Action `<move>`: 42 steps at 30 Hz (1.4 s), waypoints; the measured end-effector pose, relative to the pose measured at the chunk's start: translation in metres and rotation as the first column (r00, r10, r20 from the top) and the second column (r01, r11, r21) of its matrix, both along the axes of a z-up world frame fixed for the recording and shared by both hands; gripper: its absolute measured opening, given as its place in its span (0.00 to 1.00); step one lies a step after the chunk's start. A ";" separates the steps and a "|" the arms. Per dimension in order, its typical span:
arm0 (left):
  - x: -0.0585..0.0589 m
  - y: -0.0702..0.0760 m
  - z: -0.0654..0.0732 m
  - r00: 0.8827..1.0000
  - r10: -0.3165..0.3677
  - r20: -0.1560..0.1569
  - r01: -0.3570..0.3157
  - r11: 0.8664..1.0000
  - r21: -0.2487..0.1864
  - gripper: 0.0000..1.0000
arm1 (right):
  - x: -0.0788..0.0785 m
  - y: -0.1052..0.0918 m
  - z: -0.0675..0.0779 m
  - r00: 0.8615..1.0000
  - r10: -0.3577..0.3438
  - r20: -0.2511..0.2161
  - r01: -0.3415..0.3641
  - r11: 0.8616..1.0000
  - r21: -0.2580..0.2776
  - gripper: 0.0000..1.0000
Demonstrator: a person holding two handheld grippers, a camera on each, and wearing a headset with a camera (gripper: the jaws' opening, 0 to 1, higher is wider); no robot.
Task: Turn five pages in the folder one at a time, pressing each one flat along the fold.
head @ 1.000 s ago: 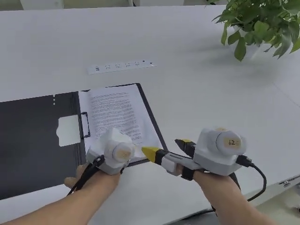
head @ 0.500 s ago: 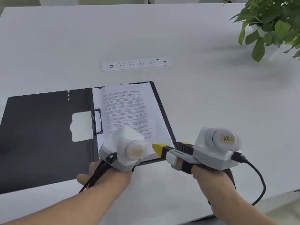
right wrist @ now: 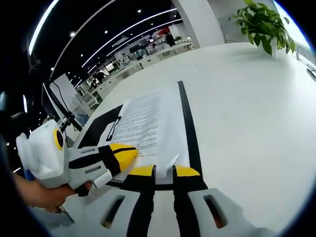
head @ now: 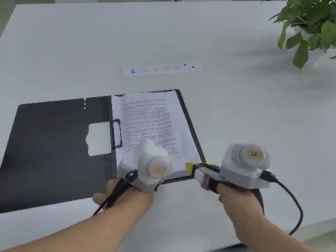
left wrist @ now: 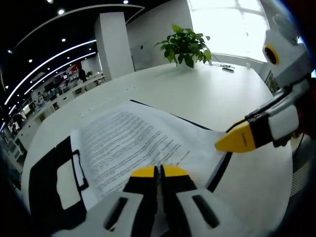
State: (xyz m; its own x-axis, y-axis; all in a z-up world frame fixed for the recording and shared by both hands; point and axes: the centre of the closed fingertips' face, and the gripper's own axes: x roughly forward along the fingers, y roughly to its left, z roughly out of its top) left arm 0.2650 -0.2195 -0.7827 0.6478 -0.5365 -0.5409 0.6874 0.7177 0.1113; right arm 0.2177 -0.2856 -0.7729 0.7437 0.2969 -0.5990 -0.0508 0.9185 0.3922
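Observation:
The black folder [head: 52,147] lies open on the white table, with a stack of printed pages [head: 152,118] on its right half. My left gripper [left wrist: 159,171] is shut, its yellow tips resting on the lower part of the top page [left wrist: 128,138]. My right gripper [head: 190,168] sits at the page's lower right corner, by the folder's front edge. In the right gripper view the corner [right wrist: 173,160] curls up between the nearly closed jaws of the right gripper [right wrist: 164,171]. The left gripper [right wrist: 123,154] lies just left of it on the same page.
A white power strip [head: 161,69] lies on the table beyond the folder. A potted plant [head: 307,26] stands at the far right. A clip and white label [head: 100,138] sit at the folder's spine. The table [head: 252,94] stretches bare to the right; its front edge is near my arms.
The right gripper's jaws, apart a second ago, have come together, and it has slid left to the page's lower right corner. The left gripper stays on the page.

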 end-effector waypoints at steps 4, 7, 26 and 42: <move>0.000 0.000 0.000 1.000 0.002 -0.002 -0.002 1.000 -0.001 0.01 | 0.000 -0.004 -0.002 1.000 -0.020 -0.013 0.020 1.000 -0.001 0.00; 0.000 0.000 0.000 1.000 0.003 -0.003 -0.003 1.000 -0.002 0.01 | 0.000 -0.004 -0.004 0.999 -0.035 -0.023 0.035 0.999 0.013 0.00; -0.013 0.059 0.030 0.974 0.158 -0.164 -0.198 0.945 -0.261 0.16 | 0.011 0.043 0.068 0.979 -0.006 0.206 -0.025 0.989 0.147 0.00; -0.041 0.175 0.105 0.965 0.262 0.011 -0.248 0.923 -0.293 0.21 | 0.020 0.150 0.119 0.929 0.144 0.341 -0.228 0.949 0.220 0.00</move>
State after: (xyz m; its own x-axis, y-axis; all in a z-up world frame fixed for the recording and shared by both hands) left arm 0.2237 -0.0442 -0.6776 0.8050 -0.4771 -0.3527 0.4758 0.8742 -0.0968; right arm 0.2380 -0.1355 -0.6541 0.7981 0.5575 -0.2286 -0.3707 0.7533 0.5432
